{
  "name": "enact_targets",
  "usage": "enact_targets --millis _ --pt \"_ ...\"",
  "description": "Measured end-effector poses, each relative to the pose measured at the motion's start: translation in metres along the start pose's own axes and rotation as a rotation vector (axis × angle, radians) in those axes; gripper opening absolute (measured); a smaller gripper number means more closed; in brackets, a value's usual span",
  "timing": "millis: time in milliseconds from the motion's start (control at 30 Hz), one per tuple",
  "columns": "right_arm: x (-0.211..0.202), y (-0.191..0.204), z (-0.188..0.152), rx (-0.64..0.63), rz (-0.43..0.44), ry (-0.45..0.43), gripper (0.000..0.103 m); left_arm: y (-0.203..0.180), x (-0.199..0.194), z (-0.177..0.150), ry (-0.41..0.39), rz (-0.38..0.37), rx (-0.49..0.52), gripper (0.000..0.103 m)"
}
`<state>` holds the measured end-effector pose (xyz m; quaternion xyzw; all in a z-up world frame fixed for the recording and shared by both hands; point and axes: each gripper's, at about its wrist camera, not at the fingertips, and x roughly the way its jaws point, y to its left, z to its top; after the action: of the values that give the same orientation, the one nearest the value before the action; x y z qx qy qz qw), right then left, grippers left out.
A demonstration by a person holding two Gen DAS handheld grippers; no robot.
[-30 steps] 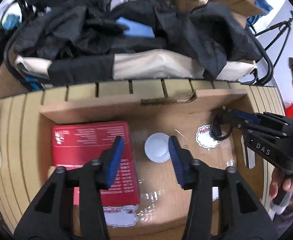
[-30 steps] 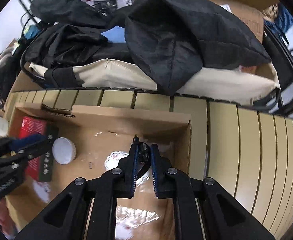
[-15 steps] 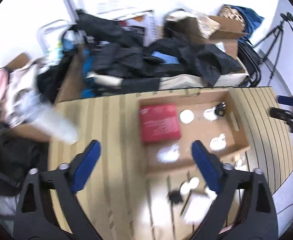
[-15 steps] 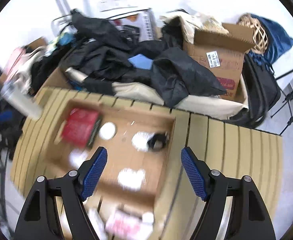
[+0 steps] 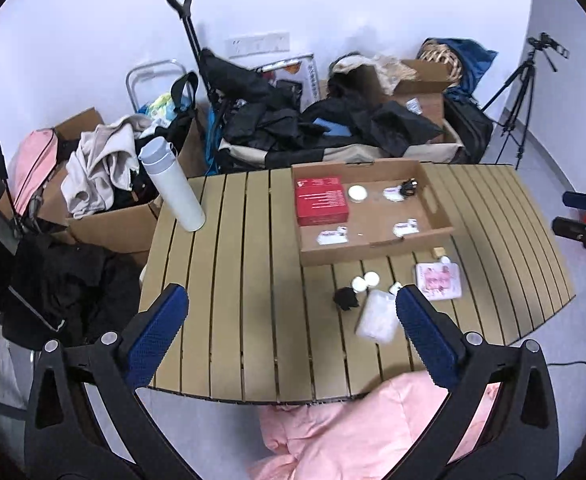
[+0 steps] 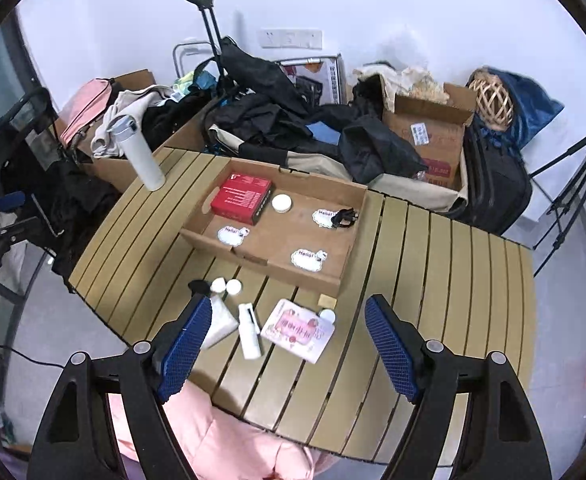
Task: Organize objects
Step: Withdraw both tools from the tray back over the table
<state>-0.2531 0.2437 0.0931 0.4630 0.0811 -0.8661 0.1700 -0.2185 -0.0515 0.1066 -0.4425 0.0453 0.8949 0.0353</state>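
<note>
A slatted wooden table point(image 6: 433, 264) is seen from above, with both hand-held grippers raised well clear of it and nothing in either.

At the far left of the table, a white flask point(image 6: 137, 154) stands upright near the back corner, apart from everything else.

Moving right, an open, shallow cardboard tray point(image 6: 347, 240) sits toward the back of the table. Inside it, from left to right, are a red box point(image 6: 241, 198), a round white lid point(image 6: 282, 203) just beside the box, and a small black cable point(image 6: 343, 217) resting on one of three white "Hello" stickers. These three items appear to be already sorted.

In front of the tray, loose on the slats, lies a cluster not yet put away: a small black item point(image 5: 345, 298), two small white caps point(image 5: 365, 281), a white bottle point(image 6: 249, 330) on its side, a translucent white pouch point(image 5: 376, 315), a pink patterned packet point(image 6: 297, 330), a small tan cube point(image 6: 327, 301) and another white cap beside the packet.

The left gripper point(image 5: 293, 334) hangs with its blue pads spread wide. The right gripper point(image 6: 289, 354) hangs above the loose cluster, equally wide apart.

By this judgement the job is under halfway done: three things are in the tray, and roughly eight small ones wait outside it.
</note>
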Motion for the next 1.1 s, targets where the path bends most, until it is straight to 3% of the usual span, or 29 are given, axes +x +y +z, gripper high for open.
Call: enact_targets --millis 67,133,300,433,533,633,700,767,867,1000,1100 --pt "-0.008 0.013 -0.024 -0.012 -0.056 -0.049 0.082 -0.003 -0.010 -0.023 -0.053 0.025 -0.048 0.103" --pt "-0.013 0.023 -0.046 -0.011 -0.056 -0.086 0.082 -0.008 -0.017 -0.047 -0.090 0.023 -0.064 0.103" --pt "-0.025 0.055 -0.124 0.041 0.038 -0.153 0.082 -0.026 -0.031 -0.122 -0.115 -0.013 -0.075 0.103" --pt "-0.028 0.076 -0.183 0.095 0.093 -0.168 0.082 -0.040 -0.050 -0.184 -0.179 0.032 -0.057 0.103" --pt "-0.020 0.087 -0.223 0.158 0.153 -0.154 0.082 -0.049 -0.048 -0.210 -0.150 0.037 -0.045 0.103" --pt "-0.004 0.094 -0.244 0.202 0.198 -0.113 0.082 -0.053 -0.040 -0.213 -0.114 0.017 -0.034 0.103" --pt "0.006 0.100 -0.244 0.186 0.158 -0.076 0.082 -0.055 -0.037 -0.209 -0.111 0.015 -0.037 0.103" --pt "0.009 0.104 -0.242 0.173 0.117 -0.089 0.082 -0.056 -0.036 -0.210 -0.116 -0.009 -0.047 0.103" --pt "0.012 0.101 -0.240 0.193 0.135 -0.119 0.082 -0.057 -0.025 -0.209 -0.096 -0.033 -0.050 0.103" --pt "0.028 0.092 -0.239 0.233 0.080 -0.126 0.082 -0.058 0.010 -0.202 -0.044 -0.053 -0.056 0.103" --pt "0.046 0.083 -0.223 0.183 0.097 -0.128 0.082 -0.056 0.057 -0.184 -0.016 -0.139 -0.106 0.103"
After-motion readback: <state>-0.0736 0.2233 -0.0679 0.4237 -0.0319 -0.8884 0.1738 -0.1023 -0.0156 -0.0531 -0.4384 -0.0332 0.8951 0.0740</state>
